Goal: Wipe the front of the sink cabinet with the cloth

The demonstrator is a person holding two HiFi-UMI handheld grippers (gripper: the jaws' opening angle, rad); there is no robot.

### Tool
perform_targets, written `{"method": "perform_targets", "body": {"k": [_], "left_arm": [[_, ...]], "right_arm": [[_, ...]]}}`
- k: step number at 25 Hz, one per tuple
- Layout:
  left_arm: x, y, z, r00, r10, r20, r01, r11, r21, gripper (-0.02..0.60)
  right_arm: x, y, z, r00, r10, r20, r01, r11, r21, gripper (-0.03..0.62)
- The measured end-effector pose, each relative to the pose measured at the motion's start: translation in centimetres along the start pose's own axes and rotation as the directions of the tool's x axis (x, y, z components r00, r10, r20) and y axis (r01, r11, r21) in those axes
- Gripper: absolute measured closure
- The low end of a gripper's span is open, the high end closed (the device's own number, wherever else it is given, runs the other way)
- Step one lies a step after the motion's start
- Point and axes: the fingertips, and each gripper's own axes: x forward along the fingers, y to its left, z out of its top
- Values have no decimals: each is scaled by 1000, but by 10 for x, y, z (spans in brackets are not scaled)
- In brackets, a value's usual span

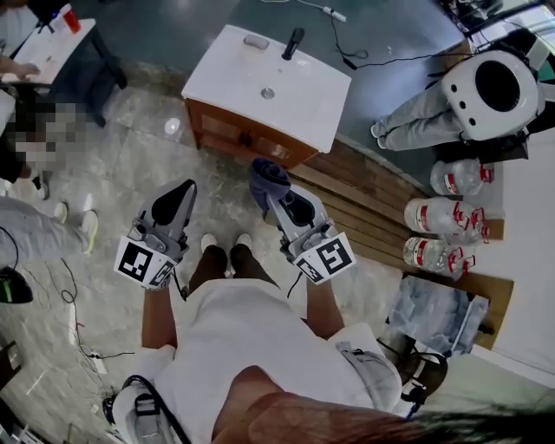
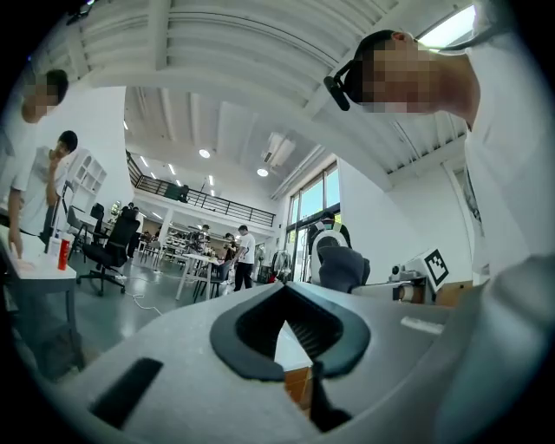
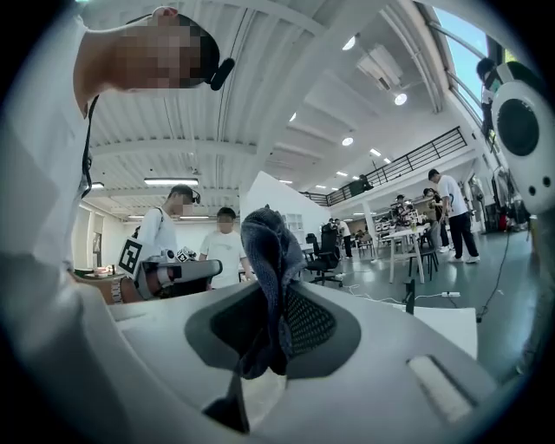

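The sink cabinet [image 1: 245, 139] has a white top, a black tap [image 1: 293, 42] and a brown wooden front, and stands on the floor ahead of me. My right gripper [image 1: 270, 192] is shut on a dark blue cloth [image 1: 267, 176], held up just short of the cabinet's front right corner. In the right gripper view the cloth [image 3: 267, 260] stands bunched between the jaws of that gripper [image 3: 265, 295]. To its left, my left gripper [image 1: 183, 189] hangs over the bare floor, shut with nothing in it. The left gripper view shows this gripper [image 2: 284, 302] with its pads meeting, and the cloth [image 2: 342, 267] beyond.
Several large water bottles [image 1: 442, 217] lie on a wooden platform [image 1: 364, 208] at the right. A white round machine [image 1: 490, 91] and a seated person's legs [image 1: 416, 117] are at the far right. A white table [image 1: 52, 43] with a red cup [image 1: 71, 19] stands far left.
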Motion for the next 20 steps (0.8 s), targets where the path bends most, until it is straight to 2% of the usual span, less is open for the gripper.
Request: {"method": "perform_targets", "body": {"k": [6, 12, 16, 20], "left_arm": [[-7, 27, -16, 998, 51, -25, -52, 998, -21, 586], [-28, 67, -37, 995, 101, -19, -102, 994, -37, 586], [-47, 101, -73, 990, 142, -18, -143, 988, -51, 586], [-62, 124, -127, 983, 179, -26, -180, 982, -49, 586]], "right_arm": [[39, -14, -22, 999, 23, -36, -23, 1000, 17, 514], [94, -22, -63, 997, 26, -78, -23, 999, 31, 514], [140, -27, -111, 994, 44, -99, -40, 999, 34, 514], [180, -45, -173, 995, 37, -96, -33, 999, 43, 514]]}}
